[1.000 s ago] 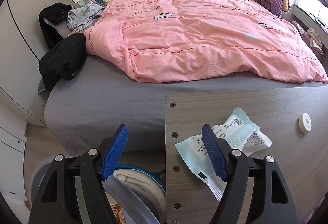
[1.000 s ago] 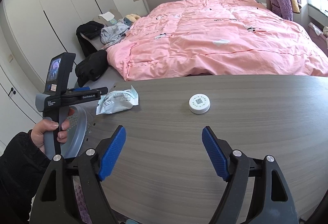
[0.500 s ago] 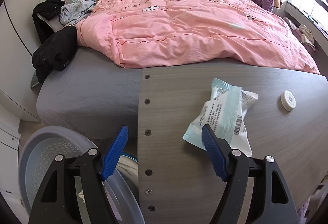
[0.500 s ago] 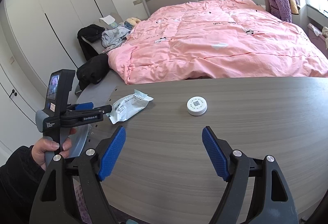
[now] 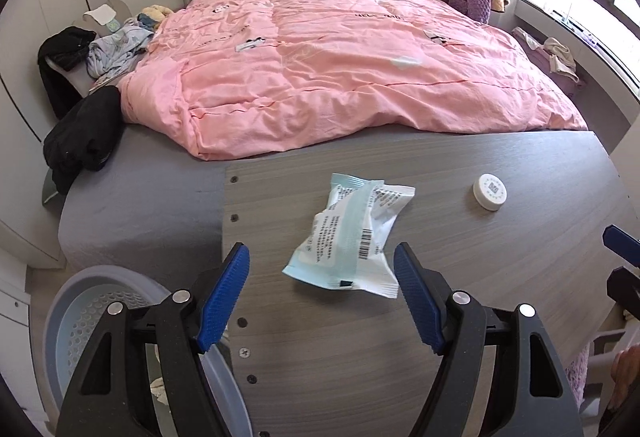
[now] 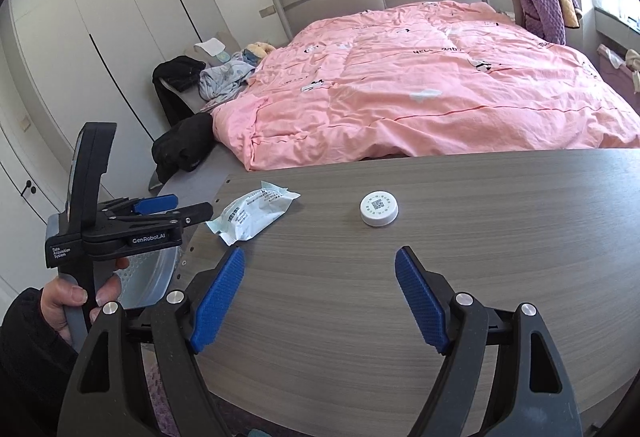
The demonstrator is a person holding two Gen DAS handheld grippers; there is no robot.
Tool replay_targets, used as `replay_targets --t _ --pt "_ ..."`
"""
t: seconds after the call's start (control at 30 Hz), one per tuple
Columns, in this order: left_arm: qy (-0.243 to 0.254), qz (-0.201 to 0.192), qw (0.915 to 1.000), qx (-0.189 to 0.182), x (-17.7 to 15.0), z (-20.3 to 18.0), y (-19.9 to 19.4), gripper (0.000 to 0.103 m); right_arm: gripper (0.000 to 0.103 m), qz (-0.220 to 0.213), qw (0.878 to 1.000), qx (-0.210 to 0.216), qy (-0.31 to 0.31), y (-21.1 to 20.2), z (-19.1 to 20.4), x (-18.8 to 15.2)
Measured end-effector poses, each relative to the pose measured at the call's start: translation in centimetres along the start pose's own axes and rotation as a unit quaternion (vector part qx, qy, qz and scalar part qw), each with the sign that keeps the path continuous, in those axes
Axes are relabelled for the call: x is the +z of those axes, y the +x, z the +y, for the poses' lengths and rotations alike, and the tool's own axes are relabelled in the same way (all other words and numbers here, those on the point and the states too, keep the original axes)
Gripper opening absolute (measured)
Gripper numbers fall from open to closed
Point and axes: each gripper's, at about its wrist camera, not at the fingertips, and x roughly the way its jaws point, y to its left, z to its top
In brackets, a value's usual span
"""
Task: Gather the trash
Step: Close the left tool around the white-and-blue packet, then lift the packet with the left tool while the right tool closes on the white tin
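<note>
A crumpled white and pale-blue wrapper [image 5: 352, 233] lies on the grey wooden table [image 5: 460, 317], near its left end; it also shows in the right wrist view [image 6: 252, 213]. My left gripper [image 5: 322, 297] is open and empty, above the table just short of the wrapper, with the wrapper lying between the finger lines. My right gripper [image 6: 320, 301] is open and empty over the table's middle. A white round cap [image 6: 379, 208] with a QR label lies ahead of it, also seen in the left wrist view [image 5: 489, 191].
A grey-blue perforated trash bin [image 5: 80, 321] stands on the floor at the table's left end, with scraps inside. Behind the table is a bed with a pink duvet [image 5: 340, 65] and dark clothes [image 5: 84, 137]. White wardrobes [image 6: 100, 37] line the left.
My left gripper has risen and swung right from above the bin to over the table, so the wrapper now sits centred ahead of it. The right gripper shifted slightly and stayed open.
</note>
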Motion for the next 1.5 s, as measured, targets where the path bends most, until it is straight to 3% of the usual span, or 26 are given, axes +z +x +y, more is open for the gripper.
replay_targets --t 0.2,0.37,0.53,0.67,1.0,1.37,1.5 --pt "0.028 0.046 0.9979 -0.036 1.5 -1.6 3.4 0.071 0.076 -0.005 1.000 -0.006 0.011 -0.4 -1.3 0.0" --pt "0.028 0.079 0.9958 -0.036 2.2 -1.3 6.2 0.071 0.076 -0.005 1.000 -0.010 0.023 -0.4 -2.6 -0.1" --pt "0.029 0.088 0.9949 -0.039 2.3 -1.4 7.4 0.071 0.076 -0.004 1.000 -0.011 0.027 -0.3 -3.1 -0.3" --pt "0.026 0.091 0.9945 -0.045 2.0 -1.5 7.5 0.056 0.076 -0.004 1.000 -0.011 0.028 -0.3 -3.2 -0.3" --pt "-0.014 0.043 0.9985 -0.032 -0.8 -1.9 4.3 0.053 0.076 0.008 0.999 -0.018 0.028 0.8 -3.6 -1.2" --pt "-0.043 -0.037 0.9975 0.043 -4.8 -2.6 -2.0 0.053 0.076 0.039 0.999 -0.036 -0.013 5.8 -3.4 -0.9" --pt "-0.052 -0.051 0.9959 0.054 -5.3 -2.6 -3.2 0.053 0.076 0.046 0.997 -0.047 -0.029 7.8 -3.2 0.2"
